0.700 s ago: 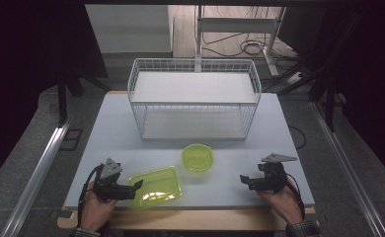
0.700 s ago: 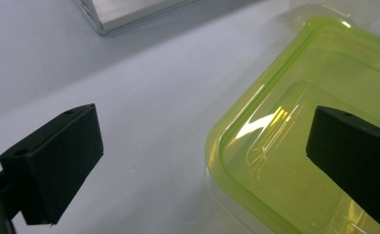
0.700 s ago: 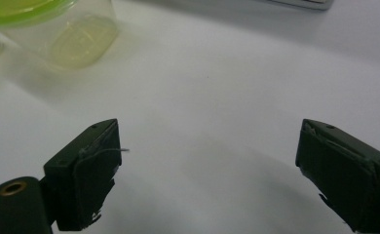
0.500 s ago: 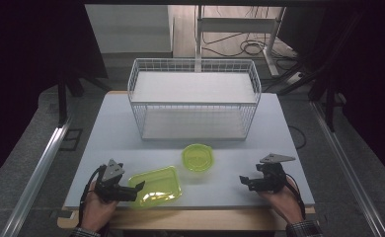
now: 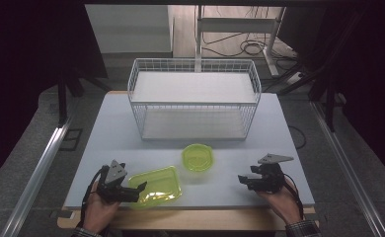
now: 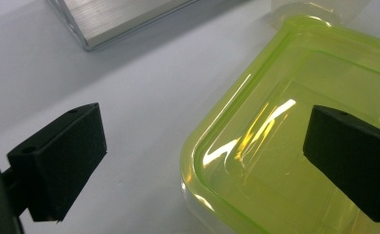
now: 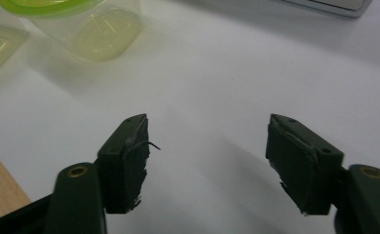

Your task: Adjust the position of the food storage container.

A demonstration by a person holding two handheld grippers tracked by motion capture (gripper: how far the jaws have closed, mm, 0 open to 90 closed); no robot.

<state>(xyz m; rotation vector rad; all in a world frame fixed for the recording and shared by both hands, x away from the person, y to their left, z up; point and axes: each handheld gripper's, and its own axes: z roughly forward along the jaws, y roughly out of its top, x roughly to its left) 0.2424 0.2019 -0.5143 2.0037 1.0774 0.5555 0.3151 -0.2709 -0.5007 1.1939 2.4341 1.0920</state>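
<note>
The left gripper (image 5: 140,187), jaws spread wide, straddles the near-left rim of a rectangular yellow-green container (image 5: 156,186) lying near the front edge of the white table (image 5: 106,133). The right gripper (image 5: 241,179) rests released, grasping nothing, well right of the round lidded tub (image 5: 198,157). Clamping the slick, shallow rim could let the container slip, tilt, or skid toward the edge.
</note>
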